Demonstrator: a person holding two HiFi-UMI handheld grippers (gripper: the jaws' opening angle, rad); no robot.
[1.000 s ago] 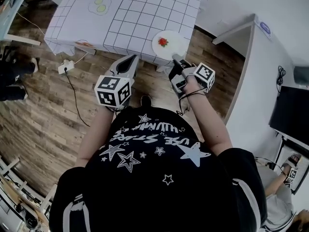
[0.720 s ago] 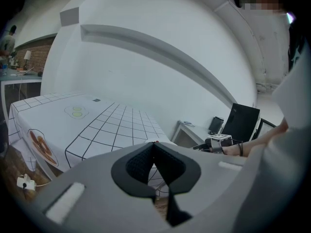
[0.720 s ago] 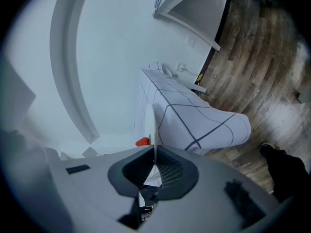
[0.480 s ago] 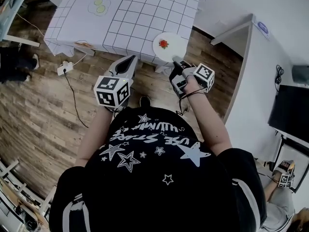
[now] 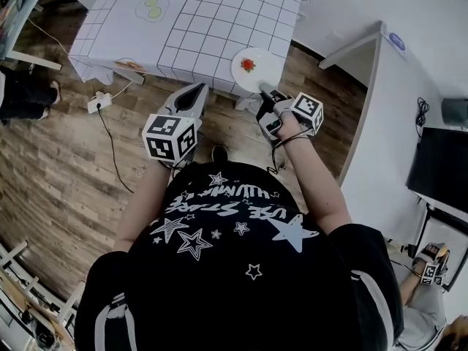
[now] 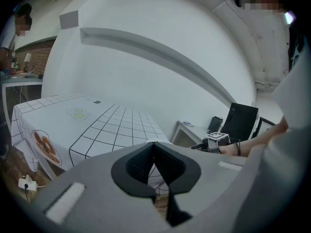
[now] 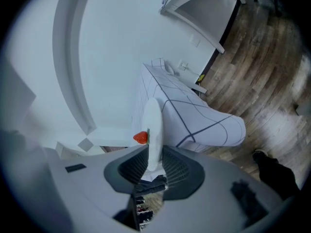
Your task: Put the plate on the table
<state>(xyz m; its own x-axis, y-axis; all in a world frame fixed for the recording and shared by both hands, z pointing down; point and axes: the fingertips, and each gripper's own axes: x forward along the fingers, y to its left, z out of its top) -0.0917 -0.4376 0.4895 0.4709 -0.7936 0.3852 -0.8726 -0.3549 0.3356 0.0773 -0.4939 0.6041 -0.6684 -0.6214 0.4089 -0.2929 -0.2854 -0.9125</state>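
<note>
A white plate point(image 5: 254, 69) with a strawberry point(image 5: 248, 65) on it hangs at the near right corner of the table point(image 5: 205, 20), which has a white grid-pattern cloth. My right gripper point(image 5: 265, 92) is shut on the plate's near rim. In the right gripper view the plate point(image 7: 153, 130) shows edge-on between the jaws, the strawberry point(image 7: 140, 138) on its left face. My left gripper point(image 5: 191, 97) is held over the floor just before the table's near edge, its jaws closed together with nothing in them. The left gripper point(image 6: 155, 155) faces the table point(image 6: 97, 125).
A small dish with two green slices point(image 5: 151, 7) lies at the table's far left. A power strip with its cable point(image 5: 100, 102) lies on the wooden floor at the left. A white cabinet point(image 5: 398, 86) stands to the right. A person's legs point(image 5: 25, 99) show at the left edge.
The right gripper and plate have edged slightly up toward the table corner. The left gripper has not moved. The person at the left edge has shifted.
</note>
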